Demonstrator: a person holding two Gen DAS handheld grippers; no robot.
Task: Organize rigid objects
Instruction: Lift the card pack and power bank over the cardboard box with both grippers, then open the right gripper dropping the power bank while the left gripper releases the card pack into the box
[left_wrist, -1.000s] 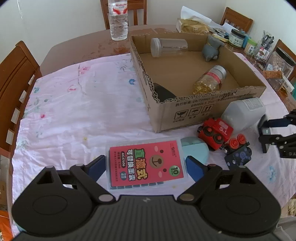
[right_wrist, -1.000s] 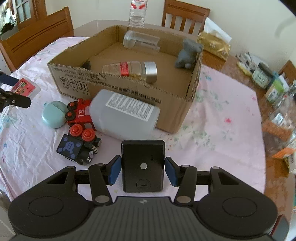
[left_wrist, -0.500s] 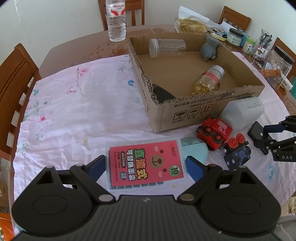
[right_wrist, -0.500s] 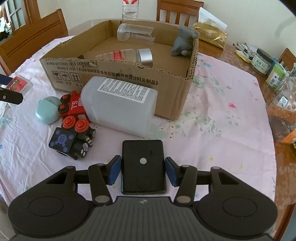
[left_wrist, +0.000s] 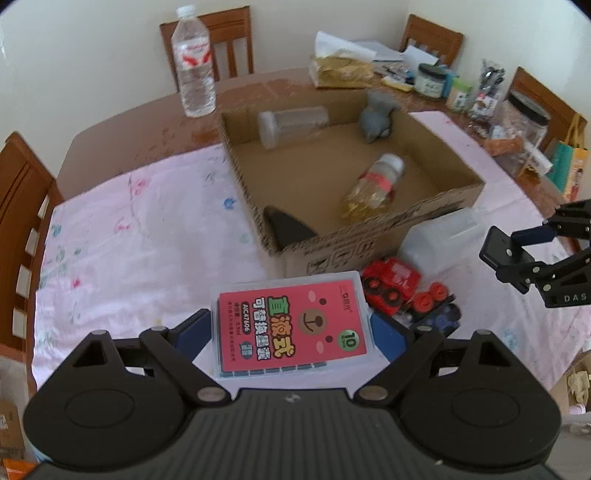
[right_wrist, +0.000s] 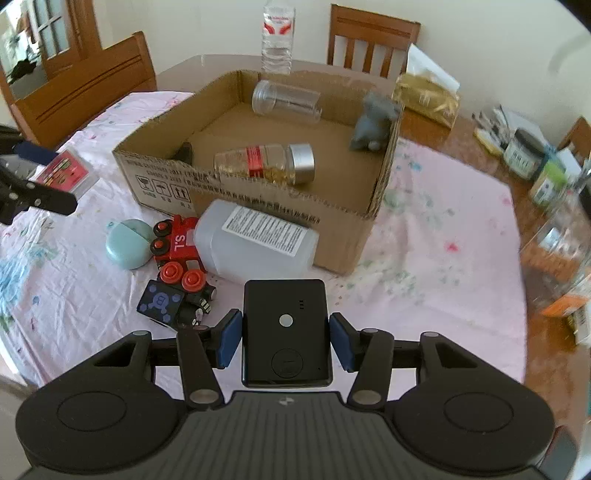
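Observation:
My left gripper (left_wrist: 291, 328) is shut on a clear flat case with a red label (left_wrist: 291, 317) and holds it above the tablecloth. My right gripper (right_wrist: 286, 338) is shut on a black rectangular device (right_wrist: 286, 328), also held off the cloth. Each shows in the other view: the left gripper (right_wrist: 48, 175) with the case (right_wrist: 68, 173) at the left edge, the right gripper (left_wrist: 513, 254) with the device (left_wrist: 496, 251) at the right. An open cardboard box (right_wrist: 258, 195) holds a clear jar (right_wrist: 286, 99), a grey figure (right_wrist: 373, 125) and a capsule bottle (right_wrist: 266, 162).
Before the box lie a white bottle (right_wrist: 255, 243), a red toy train (right_wrist: 177, 240), a dark toy car (right_wrist: 173, 299) and a teal round case (right_wrist: 129, 247). A water bottle (left_wrist: 194, 62) stands behind. Jars and clutter (right_wrist: 546, 177) crowd the right; chairs ring the table.
Both grippers have risen with their loads, so more of the table shows. The red-labelled case now hides the teal case in the left wrist view.

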